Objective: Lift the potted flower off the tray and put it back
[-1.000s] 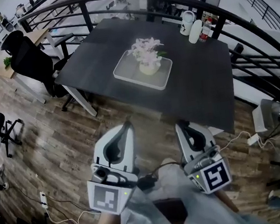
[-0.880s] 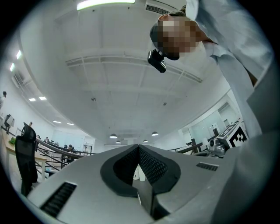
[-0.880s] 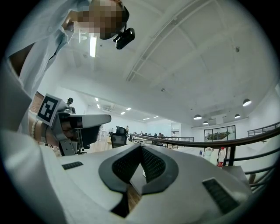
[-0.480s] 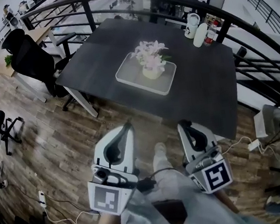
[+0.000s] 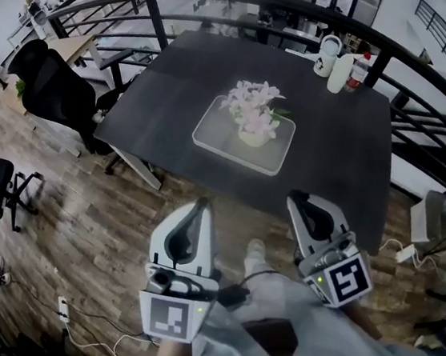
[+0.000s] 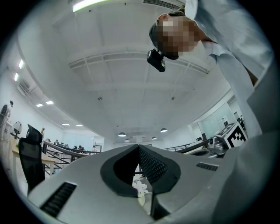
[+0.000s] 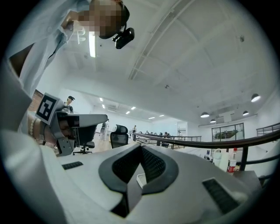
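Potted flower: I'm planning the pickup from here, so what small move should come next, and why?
Probably bring both grippers forward to the table edge. The left gripper and right gripper are shut and empty, over the floor short of the table, while the potted flower stands on the tray mid-table, seemingly beyond their reach.

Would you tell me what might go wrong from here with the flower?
1. The left gripper and right gripper have shut jaws; unless opened first, they may tip the pot on its tray.
2. The blossoms overhang the pot, so a grip from above could crush them.
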`<state>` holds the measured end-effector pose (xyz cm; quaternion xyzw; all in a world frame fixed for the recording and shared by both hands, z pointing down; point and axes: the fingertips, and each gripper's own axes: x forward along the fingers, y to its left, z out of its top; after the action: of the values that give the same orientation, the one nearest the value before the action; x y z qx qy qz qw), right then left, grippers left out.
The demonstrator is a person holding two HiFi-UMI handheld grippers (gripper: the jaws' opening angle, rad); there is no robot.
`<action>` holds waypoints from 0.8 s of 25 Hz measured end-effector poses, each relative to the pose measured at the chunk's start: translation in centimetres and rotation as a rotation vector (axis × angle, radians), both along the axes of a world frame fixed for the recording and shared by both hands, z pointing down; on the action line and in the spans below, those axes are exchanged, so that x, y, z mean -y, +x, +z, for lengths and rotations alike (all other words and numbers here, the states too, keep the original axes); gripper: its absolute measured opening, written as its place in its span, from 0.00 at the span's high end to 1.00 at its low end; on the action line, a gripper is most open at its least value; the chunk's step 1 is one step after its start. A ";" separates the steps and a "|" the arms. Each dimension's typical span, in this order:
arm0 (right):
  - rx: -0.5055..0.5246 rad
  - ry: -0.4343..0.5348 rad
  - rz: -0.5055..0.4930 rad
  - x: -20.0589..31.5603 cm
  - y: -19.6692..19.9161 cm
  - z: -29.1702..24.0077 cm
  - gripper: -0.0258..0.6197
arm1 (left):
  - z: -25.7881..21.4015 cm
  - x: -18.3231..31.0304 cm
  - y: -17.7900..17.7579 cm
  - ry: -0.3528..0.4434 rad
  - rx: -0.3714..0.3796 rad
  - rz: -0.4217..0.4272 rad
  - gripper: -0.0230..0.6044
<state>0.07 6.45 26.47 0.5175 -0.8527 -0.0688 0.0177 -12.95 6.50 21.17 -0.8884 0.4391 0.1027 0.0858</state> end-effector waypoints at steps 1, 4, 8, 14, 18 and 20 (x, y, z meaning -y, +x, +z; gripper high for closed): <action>0.003 0.005 -0.005 0.9 0.3 -0.1 0.96 | 0.0 0.8 0.2 0.000 -0.002 -0.008 0.96; 0.002 -0.007 -0.026 3.5 1.2 0.2 0.96 | 0.1 3.2 1.1 -0.005 -0.004 -0.025 0.96; -0.001 -0.024 -0.053 6.4 2.2 0.7 0.96 | 0.3 6.0 2.0 -0.010 0.004 -0.051 0.96; 0.016 -0.023 -0.064 10.7 4.1 1.6 0.96 | 0.9 10.1 4.0 -0.011 0.003 -0.059 0.96; 0.008 -0.033 -0.075 12.8 5.3 2.1 0.96 | 1.1 12.2 5.1 -0.017 0.002 -0.064 0.96; 0.001 -0.037 -0.080 13.9 5.8 2.4 0.96 | 1.2 13.2 5.7 -0.020 0.007 -0.066 0.96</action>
<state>5.88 -7.43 28.90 0.4825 -0.8740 -0.0533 0.0239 -7.26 -6.65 22.36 -0.8745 0.4690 0.0924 0.0818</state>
